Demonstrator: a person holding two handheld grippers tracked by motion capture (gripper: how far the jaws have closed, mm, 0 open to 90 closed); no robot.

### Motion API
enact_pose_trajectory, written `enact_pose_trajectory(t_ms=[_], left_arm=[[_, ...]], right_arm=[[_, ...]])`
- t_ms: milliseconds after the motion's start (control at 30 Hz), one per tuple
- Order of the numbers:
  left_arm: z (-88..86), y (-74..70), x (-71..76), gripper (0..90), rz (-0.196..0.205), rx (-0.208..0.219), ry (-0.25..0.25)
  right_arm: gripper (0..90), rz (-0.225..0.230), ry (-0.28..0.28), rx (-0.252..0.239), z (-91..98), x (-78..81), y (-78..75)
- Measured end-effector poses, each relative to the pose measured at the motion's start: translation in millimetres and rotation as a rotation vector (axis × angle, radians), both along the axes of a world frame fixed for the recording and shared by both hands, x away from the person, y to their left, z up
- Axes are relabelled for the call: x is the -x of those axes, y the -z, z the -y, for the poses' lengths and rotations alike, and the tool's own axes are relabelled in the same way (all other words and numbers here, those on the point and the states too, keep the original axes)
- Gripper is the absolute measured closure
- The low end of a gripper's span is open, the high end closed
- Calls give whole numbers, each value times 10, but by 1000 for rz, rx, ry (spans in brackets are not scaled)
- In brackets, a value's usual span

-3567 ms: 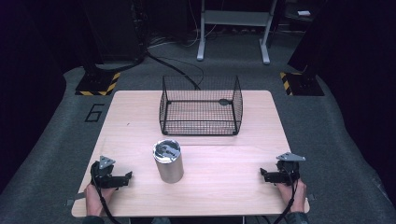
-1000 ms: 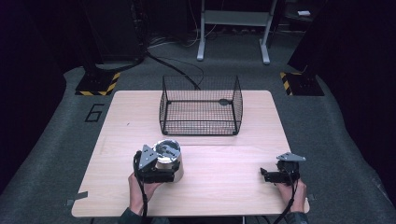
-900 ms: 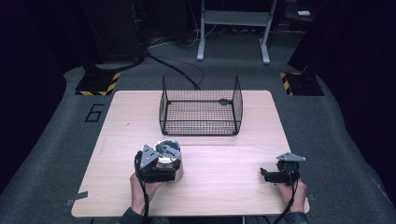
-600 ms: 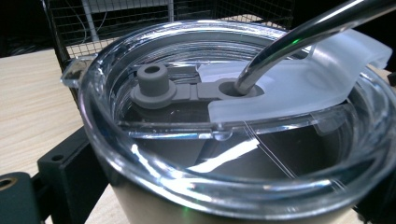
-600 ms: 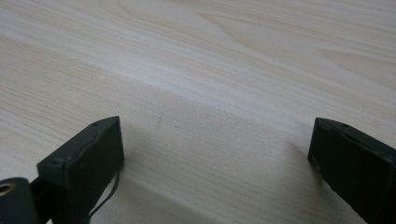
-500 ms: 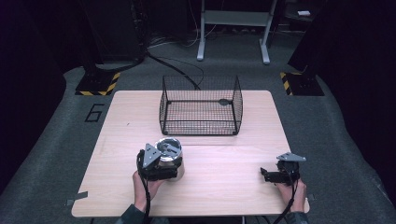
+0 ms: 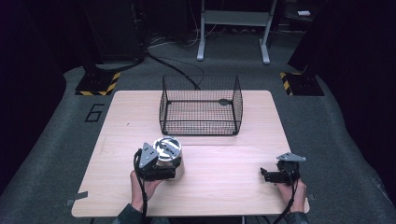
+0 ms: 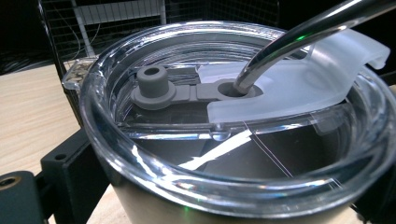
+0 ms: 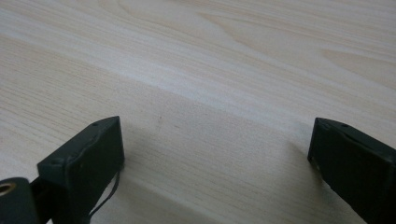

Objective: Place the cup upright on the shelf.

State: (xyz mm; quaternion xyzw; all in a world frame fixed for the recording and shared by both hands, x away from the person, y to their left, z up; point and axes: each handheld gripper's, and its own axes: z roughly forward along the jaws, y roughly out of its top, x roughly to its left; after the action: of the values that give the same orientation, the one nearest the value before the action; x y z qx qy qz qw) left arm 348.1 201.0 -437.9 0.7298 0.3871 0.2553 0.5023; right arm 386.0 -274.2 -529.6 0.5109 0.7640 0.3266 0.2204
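Steel tumbler (image 7: 168, 156), clear lid, straw: left gripper (image 7: 156, 169) jaws straddling body, closure indeterminable—grasp squarely below rim; right gripper (image 7: 275, 175) jaws apart, idle.

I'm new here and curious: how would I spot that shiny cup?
On the wooden table, look in front of the black wire basket, toward the person's left hand-held gripper. The steel tumbler stands there, alone in having a clear lid and metal straw.
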Motion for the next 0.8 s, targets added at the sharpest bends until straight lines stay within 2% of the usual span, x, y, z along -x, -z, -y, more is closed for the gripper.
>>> enact_pose_trajectory(t_ms=[300, 367, 567, 800], left_arm=[[14, -169, -25, 42, -23, 0, 41], [34, -216, -43, 42, -17, -5, 49], [60, -326, -134, 42, -25, 15, 78], [76, -457, -233, 41, -18, 9, 84]], right_arm=[[30, 0, -1, 0, 1, -2, 0], [30, 0, -1, 0, 1, -2, 0], [30, 0, -1, 0, 1, -2, 0], [30, -1, -1, -1, 0, -2, 0]])
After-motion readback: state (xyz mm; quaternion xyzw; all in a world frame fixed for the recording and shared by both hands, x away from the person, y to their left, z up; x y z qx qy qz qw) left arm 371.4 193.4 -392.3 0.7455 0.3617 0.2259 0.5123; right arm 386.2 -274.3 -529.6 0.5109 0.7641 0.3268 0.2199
